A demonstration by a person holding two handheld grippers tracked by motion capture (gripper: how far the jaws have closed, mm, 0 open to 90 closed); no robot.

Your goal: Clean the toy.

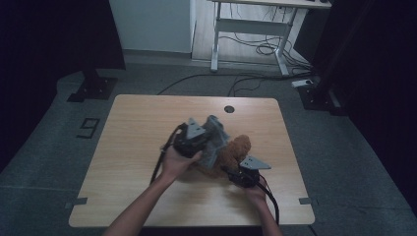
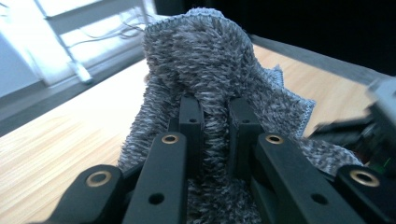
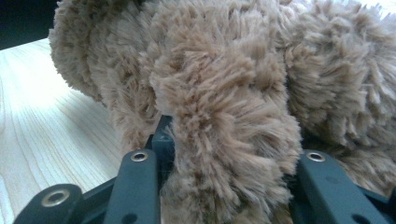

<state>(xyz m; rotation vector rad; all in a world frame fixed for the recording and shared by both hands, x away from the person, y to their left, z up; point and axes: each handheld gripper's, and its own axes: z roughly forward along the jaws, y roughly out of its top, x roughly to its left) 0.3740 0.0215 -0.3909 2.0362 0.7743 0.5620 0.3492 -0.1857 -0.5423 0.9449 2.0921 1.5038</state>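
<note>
While left claw [image 2: 215, 116] pinches grey cloth [image 2: 210, 56] upright, brown plush [image 3: 224, 93] in right claw [image 3: 229, 154]

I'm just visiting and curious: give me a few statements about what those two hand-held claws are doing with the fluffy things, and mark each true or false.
1. The left gripper pinches a grey knitted cloth. True.
2. The right gripper grips a brown plush toy. True.
3. The plush toy is bright blue. False: it is brown.
4. The wooden table is covered with dishes. False: it holds the cloth and toy.
5. The cloth lies flat, untouched. False: it is lifted and clamped.
</note>
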